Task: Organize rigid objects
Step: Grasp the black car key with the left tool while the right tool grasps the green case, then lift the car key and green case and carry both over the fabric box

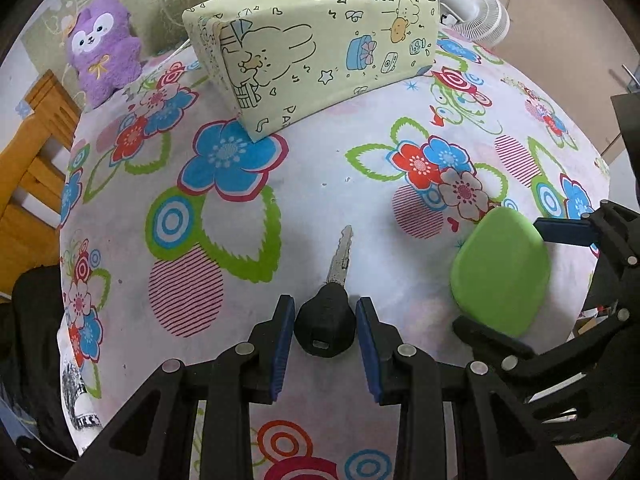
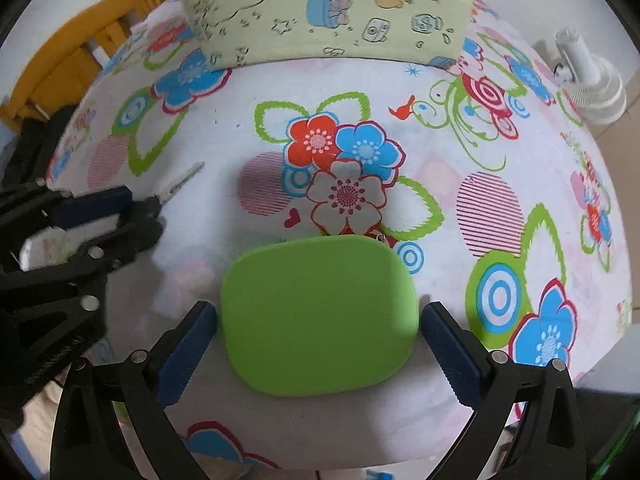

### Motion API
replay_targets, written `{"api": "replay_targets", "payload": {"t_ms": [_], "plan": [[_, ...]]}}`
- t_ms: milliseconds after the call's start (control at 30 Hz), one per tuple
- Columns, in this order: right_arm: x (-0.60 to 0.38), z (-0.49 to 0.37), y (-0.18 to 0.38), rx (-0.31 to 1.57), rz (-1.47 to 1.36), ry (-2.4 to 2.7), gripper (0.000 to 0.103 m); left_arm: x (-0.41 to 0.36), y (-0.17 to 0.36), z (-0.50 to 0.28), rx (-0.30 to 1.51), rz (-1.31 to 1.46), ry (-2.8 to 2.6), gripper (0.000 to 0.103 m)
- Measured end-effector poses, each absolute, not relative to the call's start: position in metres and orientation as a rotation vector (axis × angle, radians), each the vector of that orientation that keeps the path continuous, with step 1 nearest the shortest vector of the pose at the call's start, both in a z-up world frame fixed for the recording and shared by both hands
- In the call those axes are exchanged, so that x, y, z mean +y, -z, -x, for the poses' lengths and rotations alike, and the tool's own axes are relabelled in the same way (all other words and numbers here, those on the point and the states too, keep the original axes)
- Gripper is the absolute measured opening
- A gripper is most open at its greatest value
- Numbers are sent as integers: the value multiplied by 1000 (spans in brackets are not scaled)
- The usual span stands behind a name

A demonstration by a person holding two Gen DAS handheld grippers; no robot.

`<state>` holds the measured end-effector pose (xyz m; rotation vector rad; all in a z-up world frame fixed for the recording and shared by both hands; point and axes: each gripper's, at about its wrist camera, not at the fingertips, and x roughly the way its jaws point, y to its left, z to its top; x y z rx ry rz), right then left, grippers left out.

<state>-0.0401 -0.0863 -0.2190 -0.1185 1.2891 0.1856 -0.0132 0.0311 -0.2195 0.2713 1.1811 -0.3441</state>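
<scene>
The left gripper [image 1: 325, 334] fingers clamp the key's [image 1: 334, 296] black head for lifting, while the right gripper [image 2: 319, 322] fingers stand apart, straddling the green case [image 2: 318, 314] near the table's [image 1: 320, 184] front edge.

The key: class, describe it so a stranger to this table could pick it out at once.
Start at the yellow cartoon-print box at the far side of the flowered tablecloth, then come toward the near edge. The key lies left of the green case: the only thing with a black head and silver blade.
</scene>
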Motion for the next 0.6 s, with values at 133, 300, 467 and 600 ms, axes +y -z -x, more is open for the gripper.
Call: {"api": "replay_targets", "payload": {"t_ms": [133, 300, 467, 600], "plan": [[-86, 44, 219, 1247, 109, -184, 97, 30, 220, 14, 1182, -252, 342, 32], [-82, 49, 218, 1226, 128, -190, 95, 25, 218, 14, 1176, -248, 350, 32], [-80, 42, 212, 1190, 153, -159, 95, 26, 214, 8, 1174, -220, 331, 32], [-84, 37, 205, 1184, 147, -151, 95, 27, 207, 4, 1163, -209, 317, 32]]}}
